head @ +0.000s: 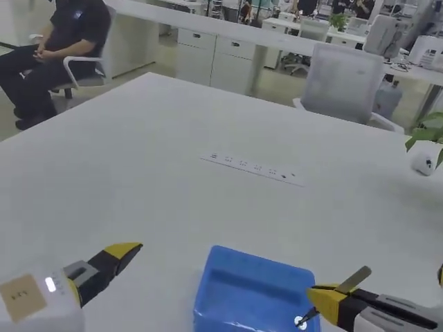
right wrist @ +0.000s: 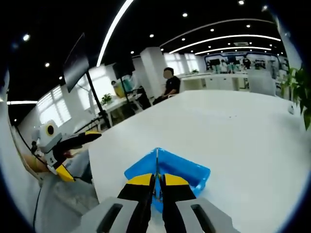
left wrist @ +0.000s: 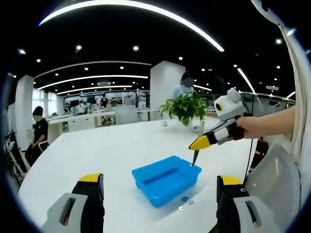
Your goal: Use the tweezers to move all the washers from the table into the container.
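The blue container (head: 252,290) stands near the table's front edge. My right gripper (head: 327,299) is shut on the thin tweezers (head: 308,317). Their tip hangs over the container's right corner with a small washer (head: 300,322) at it. In the right gripper view the tweezers (right wrist: 157,167) stick out between the closed jaws above the container (right wrist: 189,172). My left gripper (head: 121,254) rests open and holds nothing, to the left of the container. Its own view shows three loose washers (left wrist: 183,208) on the table beside the container (left wrist: 163,182), and the right gripper (left wrist: 209,140) above it.
A flush power strip (head: 252,167) lies mid-table. A white chair (head: 342,83) stands behind the far edge, and a person (head: 62,41) sits at the far left. A plant (head: 429,135) and a small white object (head: 422,164) are at the right edge.
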Tool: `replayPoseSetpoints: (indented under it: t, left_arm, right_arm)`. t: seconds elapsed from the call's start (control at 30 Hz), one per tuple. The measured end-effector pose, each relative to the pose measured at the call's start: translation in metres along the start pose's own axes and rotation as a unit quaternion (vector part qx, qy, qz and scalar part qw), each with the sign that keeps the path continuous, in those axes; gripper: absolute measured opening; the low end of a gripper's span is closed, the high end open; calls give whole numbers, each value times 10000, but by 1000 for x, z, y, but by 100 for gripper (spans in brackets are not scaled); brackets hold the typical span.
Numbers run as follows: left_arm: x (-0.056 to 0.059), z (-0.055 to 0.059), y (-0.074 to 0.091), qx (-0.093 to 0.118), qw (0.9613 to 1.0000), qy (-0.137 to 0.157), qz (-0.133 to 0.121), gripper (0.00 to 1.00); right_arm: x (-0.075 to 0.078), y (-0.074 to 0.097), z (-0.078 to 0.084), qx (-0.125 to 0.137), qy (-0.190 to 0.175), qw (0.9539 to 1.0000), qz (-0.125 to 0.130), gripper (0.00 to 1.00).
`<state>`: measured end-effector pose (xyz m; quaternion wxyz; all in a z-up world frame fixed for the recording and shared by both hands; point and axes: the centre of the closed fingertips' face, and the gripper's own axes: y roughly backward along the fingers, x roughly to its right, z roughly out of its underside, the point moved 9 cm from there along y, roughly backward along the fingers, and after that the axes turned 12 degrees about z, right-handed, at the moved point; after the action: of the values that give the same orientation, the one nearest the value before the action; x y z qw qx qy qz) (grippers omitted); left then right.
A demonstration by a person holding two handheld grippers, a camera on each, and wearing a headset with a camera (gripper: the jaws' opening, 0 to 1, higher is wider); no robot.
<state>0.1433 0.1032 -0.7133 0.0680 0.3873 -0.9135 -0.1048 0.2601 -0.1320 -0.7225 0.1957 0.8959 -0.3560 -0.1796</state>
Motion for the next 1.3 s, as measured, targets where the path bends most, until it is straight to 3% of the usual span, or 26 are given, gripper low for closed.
replayPoseSetpoints:
  t: [0.2, 0.37, 0.57, 0.97, 1.3]
  left_arm:
    - [-1, 0, 0, -62, 9999, -88, -37, 99]
    - [0, 1, -1, -147, 9998, -112, -7, 96]
    - [-1, -3, 1, 74, 9999, -112, -56, 99]
    - [-5, -4, 3, 215, 9996, 97, -121, 98]
    - [-6, -3, 4, 251, 9994, 195, -121, 97]
  right_arm:
    - [14, -20, 3, -149, 154, 9996, 169, 3]
    - [25, -34, 9, -256, 71, 9994, 242, 3]
    - [28, -45, 15, -401, 114, 9989, 214, 3]
    - [28, -53, 23, -538, 321, 9978, 199, 3]
    - [28, -54, 25, -489, 371, 9980, 160, 3]
